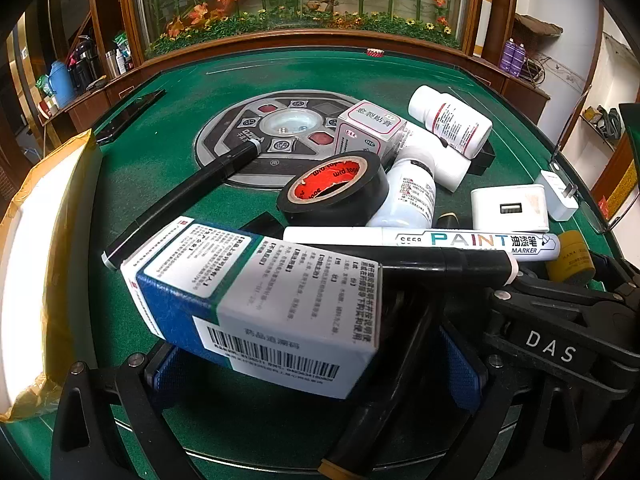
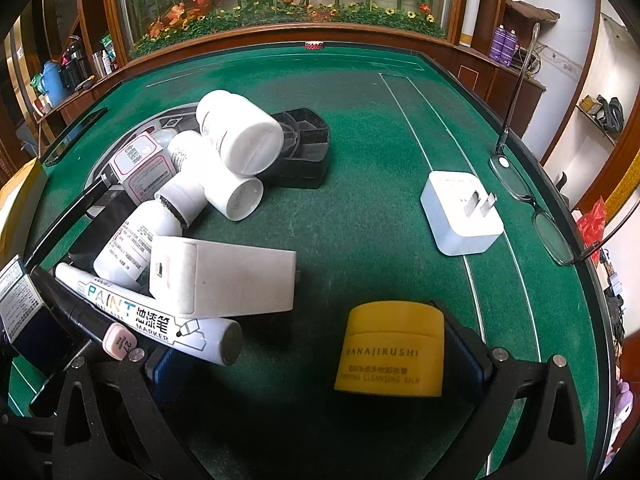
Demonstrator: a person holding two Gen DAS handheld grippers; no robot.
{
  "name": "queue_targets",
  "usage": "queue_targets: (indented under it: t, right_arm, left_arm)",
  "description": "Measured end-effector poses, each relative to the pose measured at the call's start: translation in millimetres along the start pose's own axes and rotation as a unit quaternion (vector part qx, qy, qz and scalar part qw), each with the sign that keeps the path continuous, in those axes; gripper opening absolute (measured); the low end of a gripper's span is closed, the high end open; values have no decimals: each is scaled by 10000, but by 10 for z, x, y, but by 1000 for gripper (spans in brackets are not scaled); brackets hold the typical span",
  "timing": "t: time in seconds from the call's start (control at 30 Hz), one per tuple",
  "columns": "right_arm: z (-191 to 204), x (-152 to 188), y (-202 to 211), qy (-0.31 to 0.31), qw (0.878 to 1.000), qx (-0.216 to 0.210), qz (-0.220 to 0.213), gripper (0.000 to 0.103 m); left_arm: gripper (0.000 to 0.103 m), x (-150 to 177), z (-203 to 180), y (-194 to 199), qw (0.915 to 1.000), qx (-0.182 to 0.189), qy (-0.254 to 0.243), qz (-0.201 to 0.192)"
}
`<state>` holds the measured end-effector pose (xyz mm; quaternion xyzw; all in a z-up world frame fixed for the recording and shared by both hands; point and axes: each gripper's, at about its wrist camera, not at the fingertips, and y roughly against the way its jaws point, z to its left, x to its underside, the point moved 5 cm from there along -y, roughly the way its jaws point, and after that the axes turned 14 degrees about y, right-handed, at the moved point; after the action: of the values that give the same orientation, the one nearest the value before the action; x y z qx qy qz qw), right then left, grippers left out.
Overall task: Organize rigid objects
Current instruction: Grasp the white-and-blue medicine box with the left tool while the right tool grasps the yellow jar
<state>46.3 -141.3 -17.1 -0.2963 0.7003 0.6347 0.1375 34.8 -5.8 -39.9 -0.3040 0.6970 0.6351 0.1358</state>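
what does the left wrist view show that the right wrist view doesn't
Only the left wrist view shows the black tape roll and the barcode side of the medicine box between the left gripper fingers. Only the right wrist view shows the glasses and the charger's prongs. Both show the paint marker, the white bottles, the power adapter and the yellow jar.

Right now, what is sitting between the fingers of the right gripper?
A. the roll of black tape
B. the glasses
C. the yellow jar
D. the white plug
C: the yellow jar stands on the green table between the right gripper's open fingers.
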Motion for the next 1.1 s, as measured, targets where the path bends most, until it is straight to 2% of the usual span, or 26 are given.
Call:
queue_targets:
  t: [0.1,0.2,0.3,0.4,0.47,0.6,0.73,0.8,0.83,0.93,1.0,1.07,1.1]
  right_arm:
    - [2,-3,12,189,9996,-186,52,103]
    - [-142,34,71,430,9946,-889,320,103]
    - [-383,150,159,450,9899,-1180,649,103]
    - [-529,188,349,918,9888,-1043,552,97]
    - [-544,186,499,1275,9849,-1101,407,97]
    - [-566,164,651,1443,9811,-1276,201,97]
    - [-567,86,496,1620,9783,-1242,359,97]
    - [-494,34,446,1726,9757,-1311,323,94]
    - [-468,1,416,1826,9741,-1302,290,94]
    - [-239,-61,287,2292,9634,-1350,332,93]
    - [-119,-69,253,2464,9574,-1467,353,85]
    - [-37,-43,206,2555,9538,-1485,538,48]
    - [-3,-31,193,2573,9522,-1531,611,48]
  left_arm:
    - [103,0,9,9,10000,-1,-2,-1]
    - [103,4,-4,13,10000,13,-24,6]
    - [103,5,0,21,10000,12,-23,8]
    - [103,4,2,18,10000,17,-22,5]
    - [103,-14,0,7,10000,-4,28,3]
    - [103,3,-26,9,10000,-55,56,0]
    - [101,111,-18,107,9992,31,-69,386]
    - [93,192,4,228,9986,231,-32,484]
    - [92,222,15,272,9981,276,-25,546]
    - [91,282,67,440,9974,407,-37,592]
    - [91,288,134,550,9974,425,25,584]
    - [91,286,222,671,9970,524,164,540]
    - [92,289,268,726,9970,538,243,505]
